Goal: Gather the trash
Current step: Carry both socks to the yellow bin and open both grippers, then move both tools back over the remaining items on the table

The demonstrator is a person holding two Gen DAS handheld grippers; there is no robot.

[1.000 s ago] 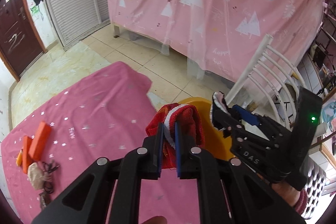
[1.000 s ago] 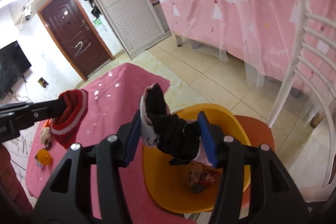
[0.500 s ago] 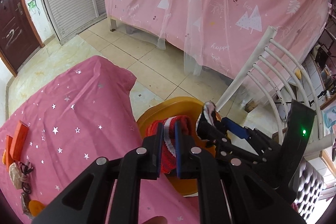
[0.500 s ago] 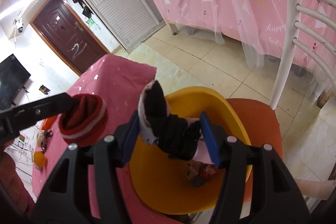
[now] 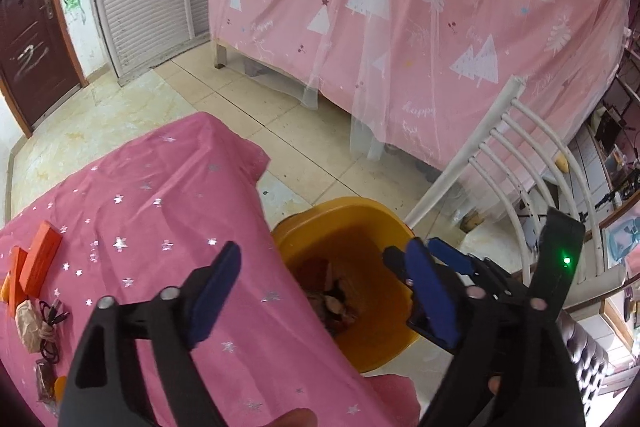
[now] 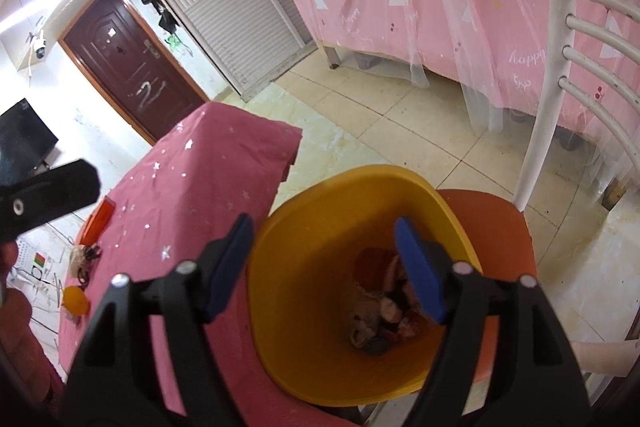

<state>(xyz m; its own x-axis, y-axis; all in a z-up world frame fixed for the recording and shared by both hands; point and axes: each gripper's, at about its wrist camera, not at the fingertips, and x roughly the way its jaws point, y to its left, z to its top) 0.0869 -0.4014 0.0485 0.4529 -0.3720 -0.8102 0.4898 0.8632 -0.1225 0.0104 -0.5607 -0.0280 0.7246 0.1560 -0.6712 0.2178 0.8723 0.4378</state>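
Both our left gripper and right gripper have just been opening, nothing between them; the soft, light trash lies in the yellow bin, at five o'clock; pinch any fold

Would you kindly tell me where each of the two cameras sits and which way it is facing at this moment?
Left wrist: sits on the left gripper, looking down over the pink tablecloth edge at the yellow bin; its open fingers, a fingertip and the right gripper show.
Right wrist: sits on the right gripper, looking down into the bin on the orange chair seat; its open fingers and the left gripper's finger show.
Shared: bin, tablecloth, door, pink curtain.
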